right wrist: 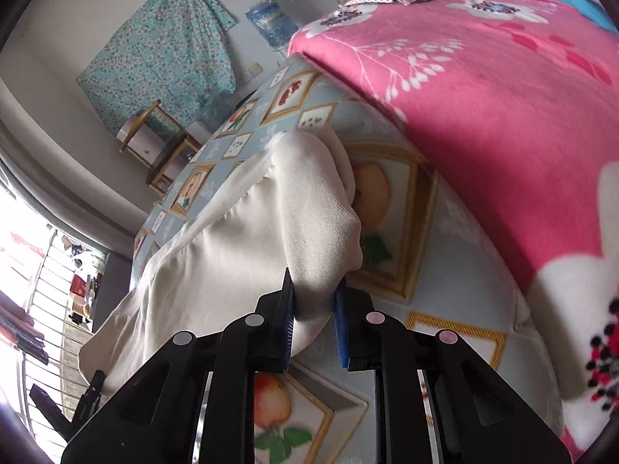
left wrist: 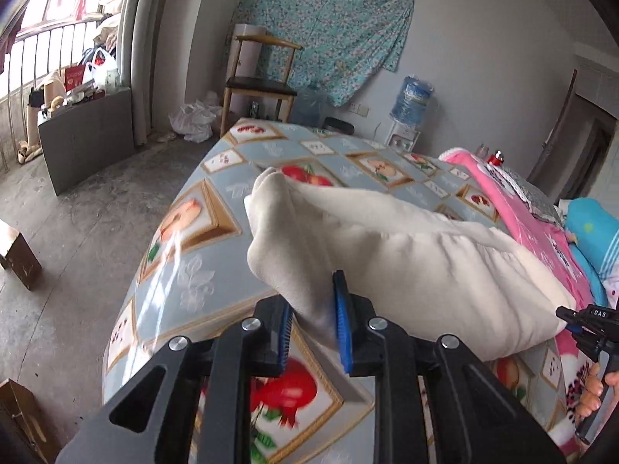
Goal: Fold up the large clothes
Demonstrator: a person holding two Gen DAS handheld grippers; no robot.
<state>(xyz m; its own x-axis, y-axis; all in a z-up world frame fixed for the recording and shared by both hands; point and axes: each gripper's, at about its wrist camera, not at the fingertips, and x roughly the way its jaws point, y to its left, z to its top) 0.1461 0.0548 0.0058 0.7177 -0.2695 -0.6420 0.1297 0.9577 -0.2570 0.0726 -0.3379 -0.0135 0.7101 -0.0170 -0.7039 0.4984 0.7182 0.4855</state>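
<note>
A cream white garment [left wrist: 406, 255] hangs stretched above a table covered in a fruit-print cloth [left wrist: 185, 270]. My left gripper [left wrist: 315, 321] is shut on one corner of it, the fabric pinched between the blue pads. In the right wrist view the same garment [right wrist: 247, 239] runs from the left edge to my right gripper [right wrist: 315, 319], which is shut on another corner. The right gripper [left wrist: 584, 321] also shows at the right edge of the left wrist view, held by a hand [left wrist: 595, 390]. The left gripper [right wrist: 93, 386] appears at the lower left of the right wrist view.
A pink floral blanket [right wrist: 503, 116] lies on the table's right side, with a blue cloth [left wrist: 592, 228] beyond it. A wooden chair [left wrist: 259, 81] and a water dispenser [left wrist: 410, 108] stand by the far wall. Cardboard boxes [left wrist: 19, 255] sit on the concrete floor at left.
</note>
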